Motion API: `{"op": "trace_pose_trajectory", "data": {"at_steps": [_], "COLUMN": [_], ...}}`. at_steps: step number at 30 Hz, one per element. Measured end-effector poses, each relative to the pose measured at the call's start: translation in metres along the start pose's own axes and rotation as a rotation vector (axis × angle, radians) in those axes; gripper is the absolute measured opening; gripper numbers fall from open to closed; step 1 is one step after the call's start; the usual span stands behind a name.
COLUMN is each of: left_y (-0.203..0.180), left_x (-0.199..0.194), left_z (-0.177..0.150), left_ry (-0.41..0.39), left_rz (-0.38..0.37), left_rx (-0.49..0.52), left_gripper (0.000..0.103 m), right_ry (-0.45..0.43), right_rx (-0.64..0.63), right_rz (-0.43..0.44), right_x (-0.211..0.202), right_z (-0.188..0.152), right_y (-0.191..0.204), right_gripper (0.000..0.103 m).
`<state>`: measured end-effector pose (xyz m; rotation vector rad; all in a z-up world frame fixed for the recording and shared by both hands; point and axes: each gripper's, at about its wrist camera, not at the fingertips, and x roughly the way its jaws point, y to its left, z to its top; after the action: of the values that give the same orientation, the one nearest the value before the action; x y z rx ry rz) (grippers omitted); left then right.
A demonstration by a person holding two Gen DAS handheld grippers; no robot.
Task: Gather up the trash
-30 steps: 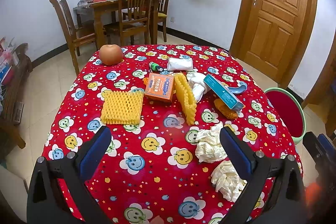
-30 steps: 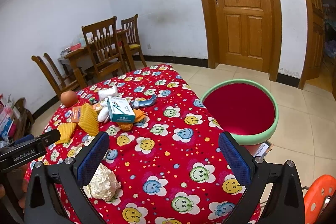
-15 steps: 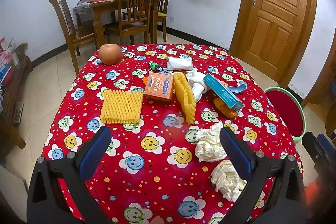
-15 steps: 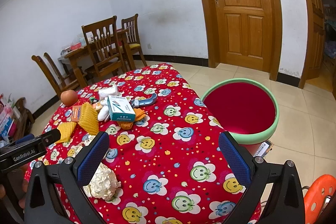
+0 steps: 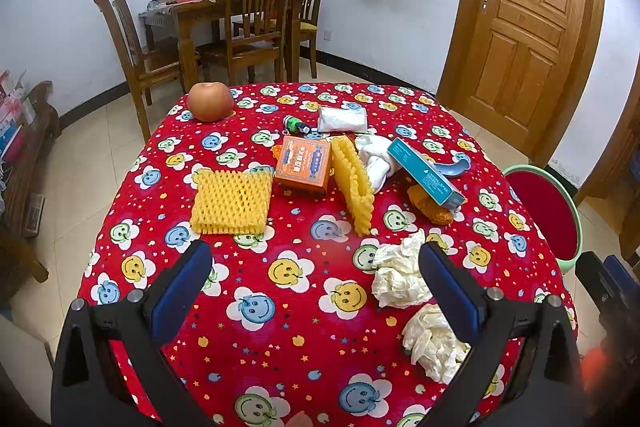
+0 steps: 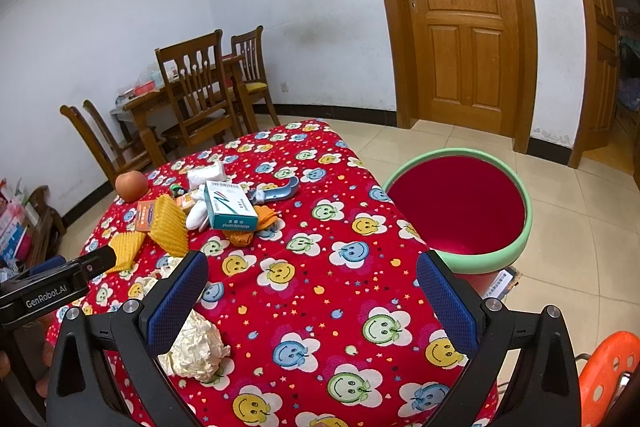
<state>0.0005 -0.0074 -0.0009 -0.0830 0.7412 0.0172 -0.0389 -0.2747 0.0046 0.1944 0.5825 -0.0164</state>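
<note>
Two crumpled white tissues (image 5: 398,277) (image 5: 434,339) lie near the table's front right; one tissue (image 6: 198,345) shows beside my right gripper's left finger. Yellow foam nets (image 5: 230,201) (image 5: 354,183), an orange box (image 5: 304,163), a teal box (image 5: 426,173) and orange peel (image 5: 430,209) sit mid-table. The red bin with a green rim (image 6: 460,207) stands on the floor to the table's right. My left gripper (image 5: 316,283) hovers open above the front of the table. My right gripper (image 6: 312,295) is open over the table's right corner, holding nothing.
An apple (image 5: 211,101), a white packet (image 5: 342,119), white cloth (image 5: 376,157) and a blue handle (image 5: 454,167) also lie on the red smiley tablecloth (image 5: 280,327). Wooden chairs (image 5: 256,19) and a dining table stand behind. An orange stool (image 6: 608,375) is at lower right.
</note>
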Motion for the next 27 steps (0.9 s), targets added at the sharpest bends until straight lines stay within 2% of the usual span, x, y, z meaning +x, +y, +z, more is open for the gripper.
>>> {"op": "trace_pose_trajectory", "data": {"at_steps": [27], "left_y": [-0.0002], "left_x": [0.0002], "left_z": [-0.0020], "left_ry": [0.005], "left_rz": [0.000], "left_rx": [0.000], "left_gripper": [0.101], "right_ry": [0.010], "right_rx": [0.002], "right_rz": [-0.001], "right_x": [0.0043], "right_z": [-0.0077], "right_y": [0.0018], "right_gripper": [0.103]}}
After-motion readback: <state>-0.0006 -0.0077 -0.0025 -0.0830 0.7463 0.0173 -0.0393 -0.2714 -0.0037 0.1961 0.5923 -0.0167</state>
